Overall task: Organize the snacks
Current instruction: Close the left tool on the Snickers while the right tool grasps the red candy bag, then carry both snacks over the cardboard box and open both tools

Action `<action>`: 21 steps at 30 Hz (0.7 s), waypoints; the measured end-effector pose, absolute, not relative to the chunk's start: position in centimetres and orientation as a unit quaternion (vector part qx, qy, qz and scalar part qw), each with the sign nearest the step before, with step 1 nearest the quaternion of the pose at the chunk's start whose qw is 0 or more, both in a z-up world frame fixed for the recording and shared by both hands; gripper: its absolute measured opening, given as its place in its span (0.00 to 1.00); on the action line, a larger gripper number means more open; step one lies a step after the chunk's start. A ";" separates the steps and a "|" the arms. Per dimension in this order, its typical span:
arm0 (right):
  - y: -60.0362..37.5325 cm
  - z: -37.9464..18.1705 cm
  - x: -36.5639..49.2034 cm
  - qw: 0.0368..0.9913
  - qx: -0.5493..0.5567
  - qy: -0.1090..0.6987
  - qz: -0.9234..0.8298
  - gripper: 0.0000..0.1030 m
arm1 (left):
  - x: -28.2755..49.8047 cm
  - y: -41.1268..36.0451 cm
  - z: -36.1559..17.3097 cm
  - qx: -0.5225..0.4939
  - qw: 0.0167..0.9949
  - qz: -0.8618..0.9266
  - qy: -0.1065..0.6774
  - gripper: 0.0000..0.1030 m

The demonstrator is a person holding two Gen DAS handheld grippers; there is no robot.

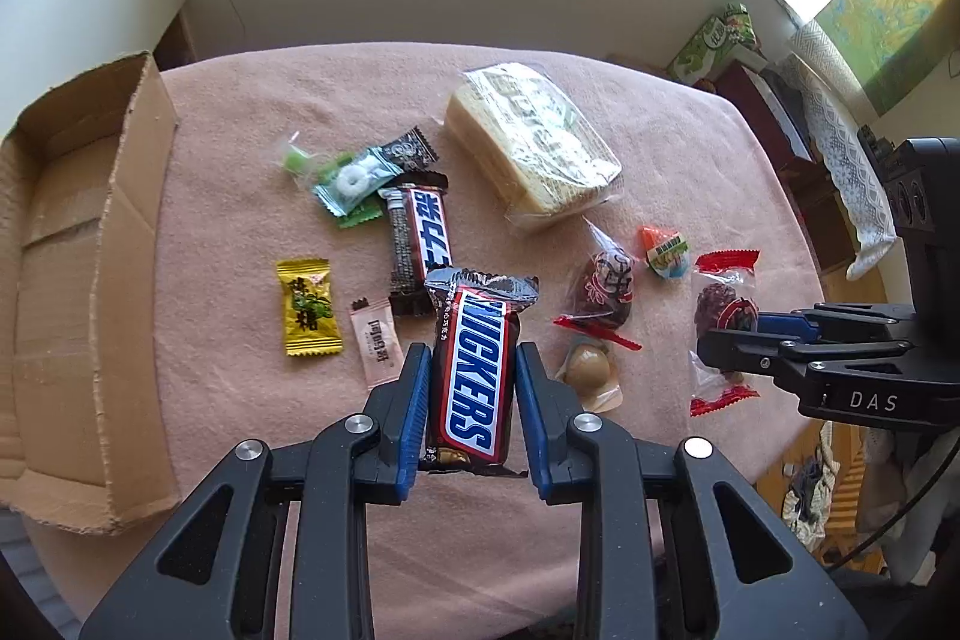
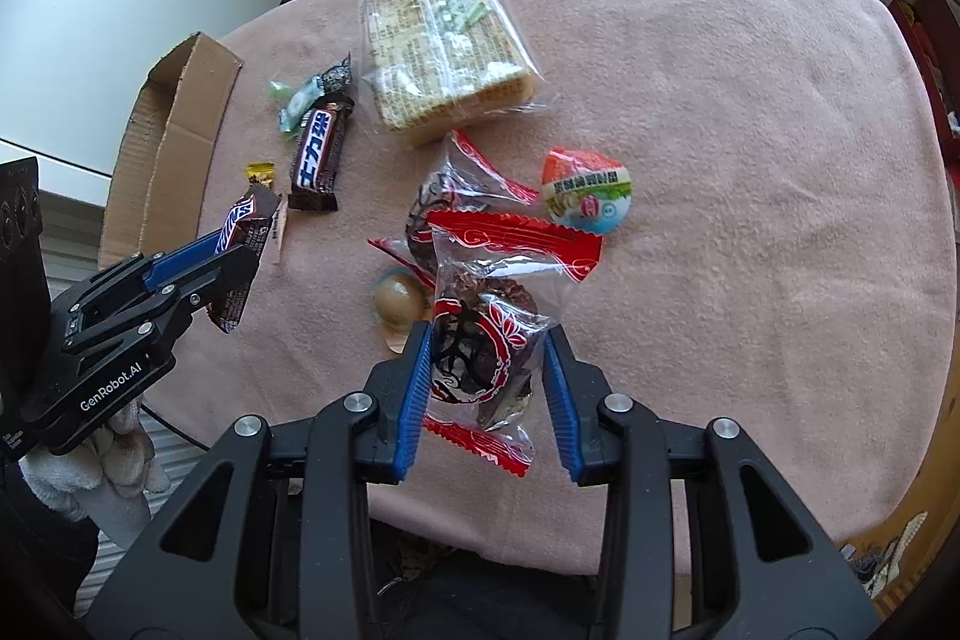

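Pink cloth (image 1: 252, 460) covers the bench, with a white wall behind and an open cardboard box (image 1: 78, 280) at the nine o'clock edge in the left wrist view; the left tool (image 1: 472, 358) is clenched on a Snickers bar (image 1: 471, 376), lifted clear of the cloth; a second Snickers bar (image 1: 417, 244) lies just beyond it at twelve o'clock, beside a mint candy (image 1: 354, 184) and a yellow candy (image 1: 308, 307) toward ten o'clock; a wafer pack (image 1: 534, 142) sits at one o'clock; the right tool (image 2: 487, 340) grips a red-ended dried-fruit packet (image 2: 480, 340) between its blue pads, raised above a matching packet (image 2: 444, 202); a round orange-topped jelly cup (image 2: 585, 190) rests at one o'clock from that tool, and a small brown jelly (image 2: 396, 301) lies just at its ten o'clock.
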State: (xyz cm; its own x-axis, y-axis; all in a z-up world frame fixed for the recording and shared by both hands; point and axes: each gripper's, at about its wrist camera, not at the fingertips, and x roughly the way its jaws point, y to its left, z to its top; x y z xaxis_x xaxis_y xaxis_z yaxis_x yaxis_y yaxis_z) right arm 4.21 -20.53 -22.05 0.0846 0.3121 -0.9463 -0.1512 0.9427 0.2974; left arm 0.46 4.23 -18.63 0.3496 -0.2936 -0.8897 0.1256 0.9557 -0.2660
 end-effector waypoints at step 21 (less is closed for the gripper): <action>-3.3 -16.8 8.9 0.732 -0.031 0.606 0.311 0.36 | -2.6 15.8 -15.4 -0.141 0.852 0.019 0.504 0.26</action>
